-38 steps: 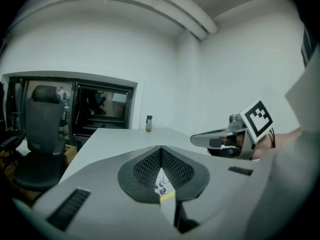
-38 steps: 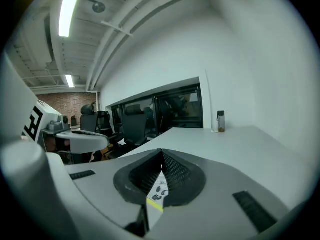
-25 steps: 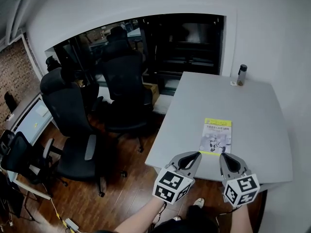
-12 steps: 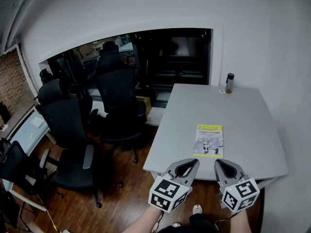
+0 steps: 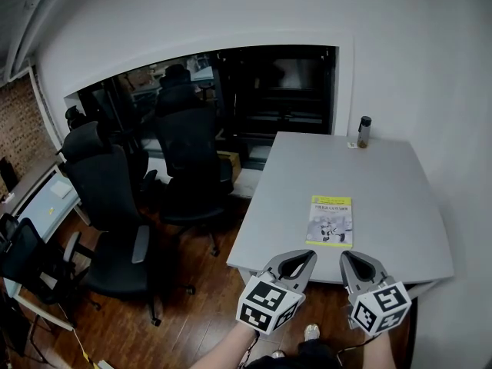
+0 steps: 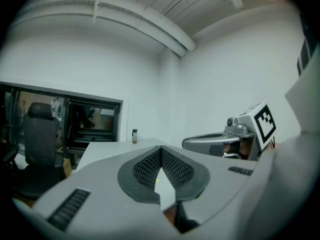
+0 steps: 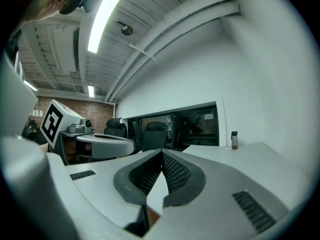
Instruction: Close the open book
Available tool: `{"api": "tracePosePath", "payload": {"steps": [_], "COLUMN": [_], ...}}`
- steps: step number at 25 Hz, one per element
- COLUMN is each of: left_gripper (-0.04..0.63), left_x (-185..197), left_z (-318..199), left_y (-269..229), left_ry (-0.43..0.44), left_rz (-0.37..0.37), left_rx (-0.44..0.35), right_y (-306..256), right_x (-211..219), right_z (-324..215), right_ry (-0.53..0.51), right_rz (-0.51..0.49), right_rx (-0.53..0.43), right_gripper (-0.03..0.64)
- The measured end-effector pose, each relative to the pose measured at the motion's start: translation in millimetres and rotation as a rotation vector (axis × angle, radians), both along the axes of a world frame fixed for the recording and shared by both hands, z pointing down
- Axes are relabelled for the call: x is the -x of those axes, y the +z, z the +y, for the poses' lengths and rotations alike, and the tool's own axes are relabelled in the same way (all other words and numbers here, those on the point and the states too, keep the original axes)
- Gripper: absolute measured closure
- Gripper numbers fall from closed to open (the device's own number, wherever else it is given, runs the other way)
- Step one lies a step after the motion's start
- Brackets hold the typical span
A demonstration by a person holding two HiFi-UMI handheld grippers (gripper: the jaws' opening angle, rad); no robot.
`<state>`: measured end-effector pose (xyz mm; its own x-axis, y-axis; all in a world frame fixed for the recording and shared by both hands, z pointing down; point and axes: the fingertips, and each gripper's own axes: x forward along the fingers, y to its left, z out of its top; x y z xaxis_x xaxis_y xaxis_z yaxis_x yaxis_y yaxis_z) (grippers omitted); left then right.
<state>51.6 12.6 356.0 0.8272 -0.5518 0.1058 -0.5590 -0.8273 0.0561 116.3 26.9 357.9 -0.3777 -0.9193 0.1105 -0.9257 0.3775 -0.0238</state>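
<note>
Head view: a closed book (image 5: 330,221) lies flat, cover up, on the grey desk (image 5: 400,183), toward its near edge. The left gripper (image 5: 310,254) and right gripper (image 5: 345,255) hover side by side at that edge, short of the book. The left fingers (image 6: 142,166) and right fingers (image 7: 177,171) are pressed together at their tips, pinching nothing. A dark bottle (image 5: 364,132) stands at the far corner.

Bright, even light w/ ceiling tube (image 7: 105,16); fisheye edges.
</note>
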Motion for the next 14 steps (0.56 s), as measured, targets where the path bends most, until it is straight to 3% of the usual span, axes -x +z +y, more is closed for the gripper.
{"api": "tracePosePath", "payload": {"steps": [14], "left_gripper": [0.591], "left_x": [-11], "left_z": [-6], "left_y": [-3], "left_ry": [-0.009], "left_rz": [-0.012], "left_rx": [-0.013], "right_y": [-3], "right_x": [-6], "right_z": [-9], "right_ry": [-0.019], "right_rz": [-0.007], "right_rx": [-0.016], "right_gripper": [0.612]}}
